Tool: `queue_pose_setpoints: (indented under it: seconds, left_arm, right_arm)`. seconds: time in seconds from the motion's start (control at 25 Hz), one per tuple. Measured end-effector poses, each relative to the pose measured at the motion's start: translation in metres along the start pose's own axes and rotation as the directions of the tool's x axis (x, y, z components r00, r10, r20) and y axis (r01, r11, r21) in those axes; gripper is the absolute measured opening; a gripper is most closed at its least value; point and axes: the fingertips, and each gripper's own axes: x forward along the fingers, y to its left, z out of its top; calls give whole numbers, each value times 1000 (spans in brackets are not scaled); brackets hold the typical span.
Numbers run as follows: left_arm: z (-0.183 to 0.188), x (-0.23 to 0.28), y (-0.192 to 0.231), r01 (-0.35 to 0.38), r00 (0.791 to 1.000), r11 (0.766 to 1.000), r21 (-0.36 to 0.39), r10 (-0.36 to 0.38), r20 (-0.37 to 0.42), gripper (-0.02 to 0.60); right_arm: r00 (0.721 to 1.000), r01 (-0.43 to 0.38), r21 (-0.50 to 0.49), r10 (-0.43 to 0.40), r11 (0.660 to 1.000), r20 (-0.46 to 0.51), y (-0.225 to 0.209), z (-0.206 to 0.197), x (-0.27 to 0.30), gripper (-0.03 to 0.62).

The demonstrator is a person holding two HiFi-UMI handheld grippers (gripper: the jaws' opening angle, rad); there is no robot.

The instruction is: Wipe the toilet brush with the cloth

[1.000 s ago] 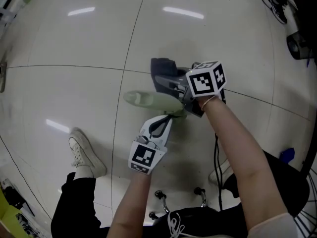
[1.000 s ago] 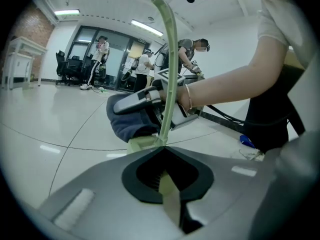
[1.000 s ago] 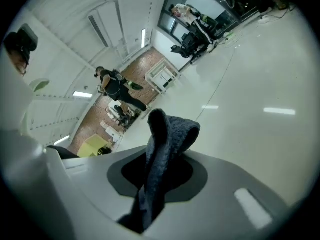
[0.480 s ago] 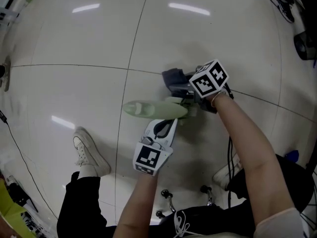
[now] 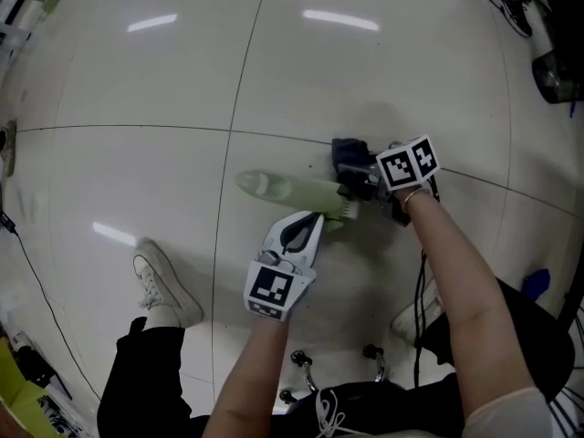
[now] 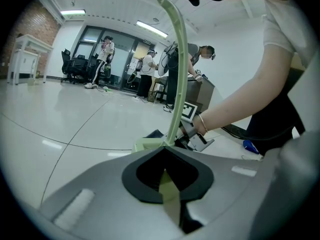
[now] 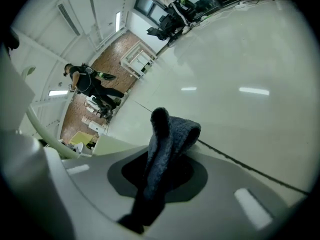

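Observation:
A pale green toilet brush [image 5: 290, 190] is held over the white floor, its thin curved handle [image 6: 176, 69] rising from between the jaws of my left gripper [image 5: 310, 219], which is shut on it. My right gripper [image 5: 358, 182] is shut on a dark grey cloth [image 7: 167, 144], folded and standing up out of its jaws. In the head view the cloth [image 5: 349, 154] sits at the brush's right end, against it. The brush's wide green end [image 5: 260, 184] points left.
A white sneaker [image 5: 162, 281] stands on the tiled floor [image 5: 137, 71] at lower left. Chair castors [image 5: 301, 361] and a black cable [image 5: 422, 299] lie near the person's legs. Several people [image 6: 172, 69] stand far off in the room.
My right gripper has slid with the cloth to the right along the brush and a little down. The left gripper and brush have stayed about where they were.

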Motion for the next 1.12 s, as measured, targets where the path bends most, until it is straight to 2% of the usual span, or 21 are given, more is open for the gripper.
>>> queue_pose_setpoints:
  seconds: [0.08, 0.2, 0.32, 0.4, 0.48, 0.56, 0.64, 0.72, 0.76, 0.8, 0.88, 0.92, 1.0, 1.08, 1.12]
  left_arm:
    - [0, 0, 0, 2, 1000, 1000, -4, -2, 3, 6]
    - [-1, -1, -2, 29, 1000, 1000, -4, -29, -3, 6]
    - [2, -7, 1, 44, 999, 998, -42, -43, 12, 6]
    - [6, -19, 20, -23, 998, 996, -92, 28, 60, 6]
    - [6, -31, 45, -81, 992, 985, -155, 95, 87, 6]
    - [3, -39, 60, -88, 990, 978, -190, 106, 89, 6]
    - [6, -44, 69, -84, 990, 978, -189, 103, 93, 6]
    - [13, -50, 75, -77, 989, 981, -180, 98, 107, 6]
    - [17, -52, 77, -70, 989, 982, -173, 91, 115, 6]
    - [22, -55, 79, -62, 989, 985, -164, 82, 122, 6]
    - [29, -60, 84, -53, 988, 988, -147, 73, 135, 6]
    - [33, -63, 87, -52, 987, 988, -144, 73, 143, 6]
    - [39, -69, 95, -57, 984, 987, -147, 80, 158, 6]
    - [44, -76, 104, -62, 982, 987, -147, 86, 166, 6]
    - [46, -79, 108, -65, 982, 987, -144, 89, 169, 6]
  right_arm:
    - [999, 54, 15, -54, 998, 7, -9, -12, -12, 68]
    - [988, 148, -22, -147, 989, 40, -15, -24, -32, 69]
    - [959, 200, -24, -190, 980, 212, 1, -14, -59, 69]
    - [912, 174, -4, -160, 985, 379, 28, -1, -81, 69]
    - [847, 139, 5, -122, 990, 518, 58, 6, -101, 69]
    - [790, 122, 3, -99, 993, 606, 87, 1, -114, 69]
    - [739, 89, -6, -62, 996, 671, 115, -9, -119, 68]
    - [709, 45, -46, 0, 998, 706, 148, -19, -112, 67]
    - [713, 32, -82, 34, 996, 700, 166, -23, -102, 67]
    - [732, 29, -122, 62, 992, 678, 183, -27, -87, 67]
    - [794, 57, -173, 60, 983, 605, 208, -36, -49, 67]
    - [824, 91, -165, 18, 982, 566, 212, -40, -29, 69]
    - [858, 182, -80, -119, 980, 500, 206, -47, 8, 69]
    - [855, 229, 48, -225, 972, 467, 194, -50, 35, 69]
    - [847, 225, 107, -248, 969, 471, 189, -47, 45, 69]
